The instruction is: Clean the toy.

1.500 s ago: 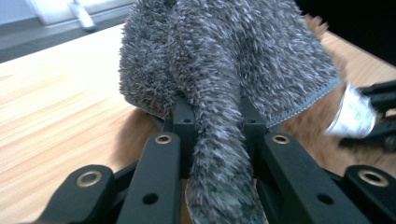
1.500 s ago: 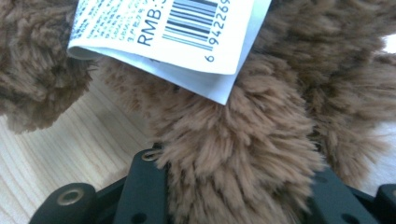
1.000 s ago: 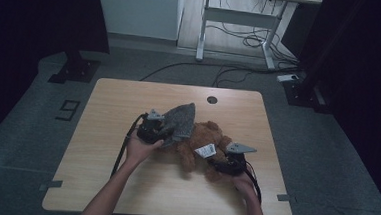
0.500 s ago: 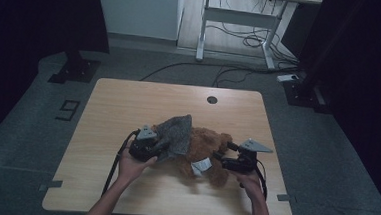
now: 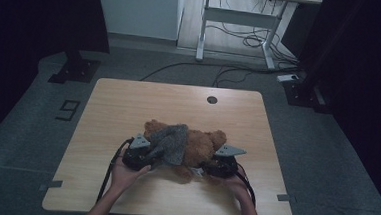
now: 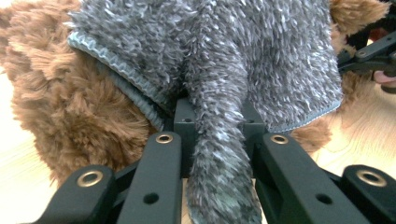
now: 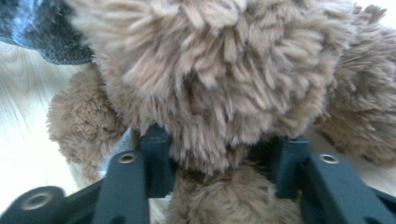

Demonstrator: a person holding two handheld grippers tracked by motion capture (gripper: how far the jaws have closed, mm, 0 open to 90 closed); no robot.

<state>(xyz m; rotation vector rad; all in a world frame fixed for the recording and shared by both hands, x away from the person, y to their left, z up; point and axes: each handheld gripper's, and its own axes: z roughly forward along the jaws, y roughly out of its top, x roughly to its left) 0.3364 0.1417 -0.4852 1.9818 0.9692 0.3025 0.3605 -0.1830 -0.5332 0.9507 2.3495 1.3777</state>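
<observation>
With our left tongs pinched on the fuzzy grey knitted garment draped over the brown plush teddy bear lying mid-tabletop, and our right tongs, just closing, bracketing its leg, we should tug the fabric gently while steadying the bear.

- A wooden table is standing on grey floor, a small hole showing near its far edge.
- A white desk frame is standing behind, cables trailing beneath.
- Black curtains are hanging at both sides.
- A "9" marking is lying on the floor, left.
</observation>
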